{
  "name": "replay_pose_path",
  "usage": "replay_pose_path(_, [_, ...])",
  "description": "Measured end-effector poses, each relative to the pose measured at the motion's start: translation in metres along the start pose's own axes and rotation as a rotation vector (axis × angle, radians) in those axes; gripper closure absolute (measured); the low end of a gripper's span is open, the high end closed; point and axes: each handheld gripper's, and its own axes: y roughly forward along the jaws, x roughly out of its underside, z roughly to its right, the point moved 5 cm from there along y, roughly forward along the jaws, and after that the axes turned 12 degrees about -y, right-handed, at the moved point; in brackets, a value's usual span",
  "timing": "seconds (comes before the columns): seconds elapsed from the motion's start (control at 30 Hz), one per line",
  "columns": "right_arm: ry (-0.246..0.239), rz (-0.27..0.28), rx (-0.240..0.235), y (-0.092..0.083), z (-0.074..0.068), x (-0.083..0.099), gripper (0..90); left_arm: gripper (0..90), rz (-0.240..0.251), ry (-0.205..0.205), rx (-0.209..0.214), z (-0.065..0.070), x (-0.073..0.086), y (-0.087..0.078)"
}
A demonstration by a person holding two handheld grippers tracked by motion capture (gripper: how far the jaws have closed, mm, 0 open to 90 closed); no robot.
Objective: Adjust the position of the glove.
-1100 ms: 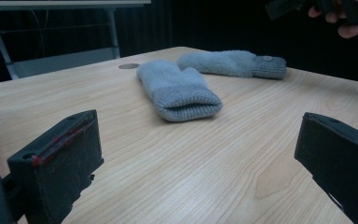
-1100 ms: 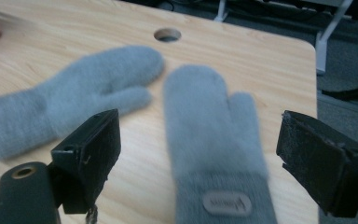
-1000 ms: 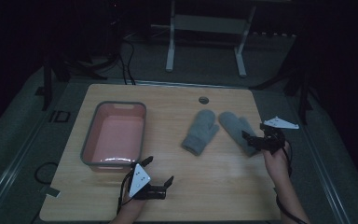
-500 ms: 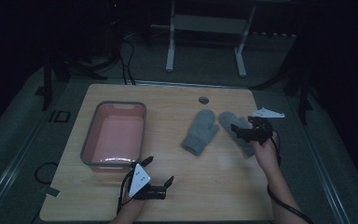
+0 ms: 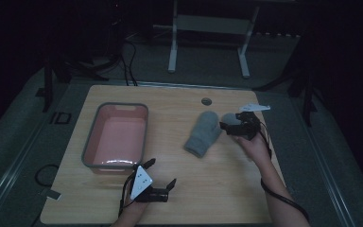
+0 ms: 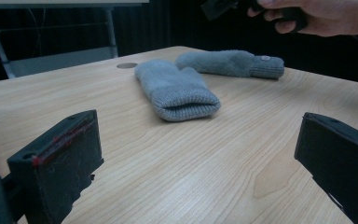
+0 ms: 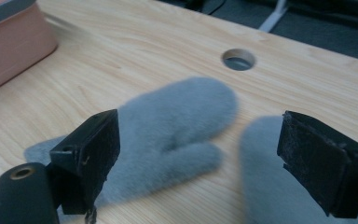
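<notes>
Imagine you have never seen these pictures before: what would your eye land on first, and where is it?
First, the two grey mittens lying side by side right of the table's middle, with the right gripper hovering open above the right-hand mitten. Next, the pink tub with its grey rim on the left of the wooden table. The left gripper sits open near the front edge, just in front of the tub.

Two mittens point(image 5: 202, 134) lie right of the tub point(image 5: 116, 137)
</notes>
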Motion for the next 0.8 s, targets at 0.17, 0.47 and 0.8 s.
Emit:
replay_pose_path(0.17, [-0.044,-0.019,-0.054,0.026,-0.011,-0.006,14.2,1.0,-0.001,-0.001,0.001,0.000,0.000,0.000])
replay_pose_path(0.47, [-0.113,-0.093,-0.080,0.066,-0.022,-0.003,26.3,1.0,-0.004,-0.001,0.006,0.000,0.000,0.000])
replay_pose_path(0.8, [-0.103,-0.145,-0.105,0.096,-0.028,0.007,34.5,1.0,-0.007,-0.003,0.012,0.000,0.000,0.000])
